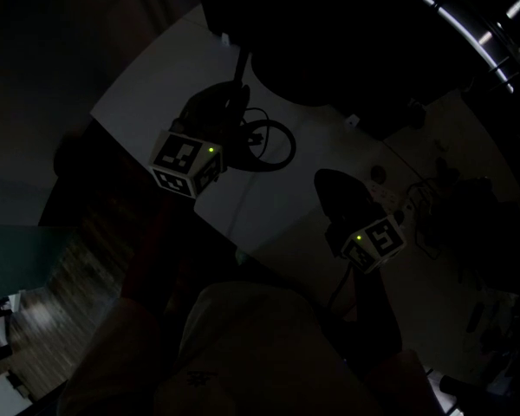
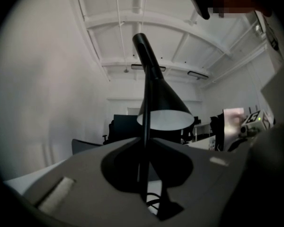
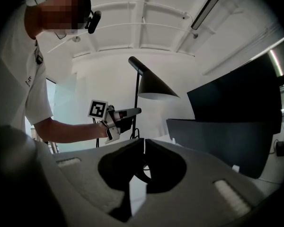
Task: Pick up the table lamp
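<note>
By the table's [image 1: 147, 94] far-left edge, the left gripper [image 2: 144, 143] clamps the lamp [image 2: 163, 103] on its thin, stiff stem — probably top-heavy and slick — while the right gripper's [image 3: 143, 143] jaws are together and empty.

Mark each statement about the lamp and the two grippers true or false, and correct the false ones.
1. The left gripper has its jaws closed on the thin stem of the black table lamp. True.
2. The right gripper grips the lamp too. False: its jaws are together with nothing between them, apart from the lamp.
3. The lamp's cone shade is white on the outside. False: it is black outside and pale only inside.
4. A black cable lies looped on the white table. True.
</note>
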